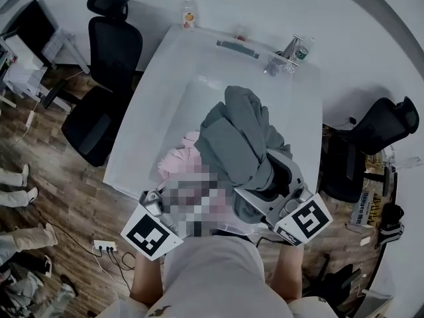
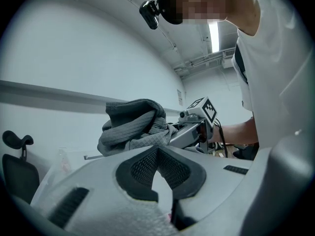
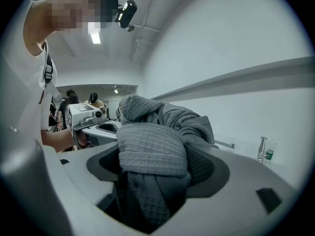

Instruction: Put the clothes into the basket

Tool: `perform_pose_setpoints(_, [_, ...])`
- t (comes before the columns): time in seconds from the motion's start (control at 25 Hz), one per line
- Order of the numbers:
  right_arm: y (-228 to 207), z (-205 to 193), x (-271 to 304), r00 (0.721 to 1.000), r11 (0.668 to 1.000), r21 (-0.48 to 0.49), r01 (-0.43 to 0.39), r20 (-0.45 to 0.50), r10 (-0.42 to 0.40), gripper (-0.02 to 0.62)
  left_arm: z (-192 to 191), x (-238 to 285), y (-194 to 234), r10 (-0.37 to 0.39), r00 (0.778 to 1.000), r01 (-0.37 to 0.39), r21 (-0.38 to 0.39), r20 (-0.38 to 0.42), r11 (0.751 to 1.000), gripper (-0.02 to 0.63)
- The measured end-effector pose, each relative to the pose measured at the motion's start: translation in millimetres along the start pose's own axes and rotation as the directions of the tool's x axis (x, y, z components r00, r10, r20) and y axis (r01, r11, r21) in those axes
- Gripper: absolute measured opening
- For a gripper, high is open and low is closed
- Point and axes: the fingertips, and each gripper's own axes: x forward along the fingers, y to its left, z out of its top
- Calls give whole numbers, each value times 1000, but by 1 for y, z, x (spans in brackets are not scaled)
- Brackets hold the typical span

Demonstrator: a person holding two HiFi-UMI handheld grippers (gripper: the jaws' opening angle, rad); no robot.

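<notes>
Two tools sit low in the head view, close to the person's body. The right tool (image 3: 152,181) has its jaws set wide and clamped on a thick fold of the grey garment (image 1: 238,138). The left tool (image 2: 160,181) has its jaws drawn almost together, with no cloth visibly gripped. Most of the grey garment bunches up over and past the right jaws at frame centre, so that grip should probably stay firm, and the left tool could steady the loose bulk from the side. A pink garment (image 1: 177,161) lies just left of it on the tabletop (image 1: 199,65). No view shows the basket, so it should be found before carrying, keeping clear of the bottle (image 1: 189,15) at the top edge.
</notes>
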Motion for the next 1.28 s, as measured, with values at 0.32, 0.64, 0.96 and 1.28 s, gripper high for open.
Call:
perform_pose_setpoints(0.32, [27,-10,43,992,993,16,-121,-34,121,364,-16,-37,16,108,994,-109,-40,-26,993,5])
perform_pose_setpoints(0.64, [39,-66,78,966,986,51,-161,-194,168,362,-40,-60,21,179,982,-185,-98,-68,978,5])
perform_pose_setpoints(0.96, [51,-113,103,901,978,26,-208,-384,202,364,-55,-76,25,226,970,-237,-142,-89,961,5])
perform_pose_setpoints(1.28, [63,-146,121,828,958,10,-288,-499,254,364,-64,-82,22,262,960,-275,-162,-98,948,5])
